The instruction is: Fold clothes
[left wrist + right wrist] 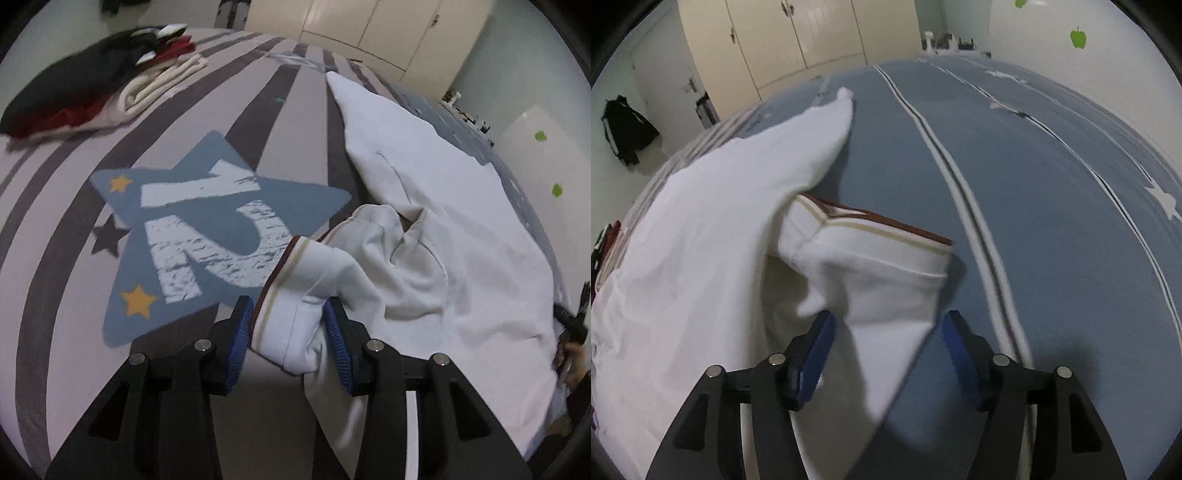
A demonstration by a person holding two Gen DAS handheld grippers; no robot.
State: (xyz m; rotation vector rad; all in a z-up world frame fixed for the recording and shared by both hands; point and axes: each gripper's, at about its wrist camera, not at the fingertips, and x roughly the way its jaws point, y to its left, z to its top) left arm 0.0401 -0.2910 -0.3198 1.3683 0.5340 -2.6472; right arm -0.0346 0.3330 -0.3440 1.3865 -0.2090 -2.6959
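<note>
A: On the bed, near us, lies the white garment [424,206], spread over the striped bedcover [74,229]. Its body reaches to the far side, and both trimmed cuffs are brought to the near edge.

B: So which step is this?

A: I judge it is the sleeve fold. The left gripper [288,317] has the left cuff [291,295] between its blue pads, and the jaws stand partly apart. The cloth touches the right pad, but I see a small gap at the left one, so it looks like a loose hold, not a pinch.

B: And the other side?

A: The right gripper [886,332] has its jaws spread wide. The right cuff [871,258] lies between them, with no pad pressing on it.

B: What does the next move call for?

A: Probably both hands must draw back without dragging the sleeves, then take the hem. Far left, a pile of folded clothes [96,92] waits for this one.
</note>
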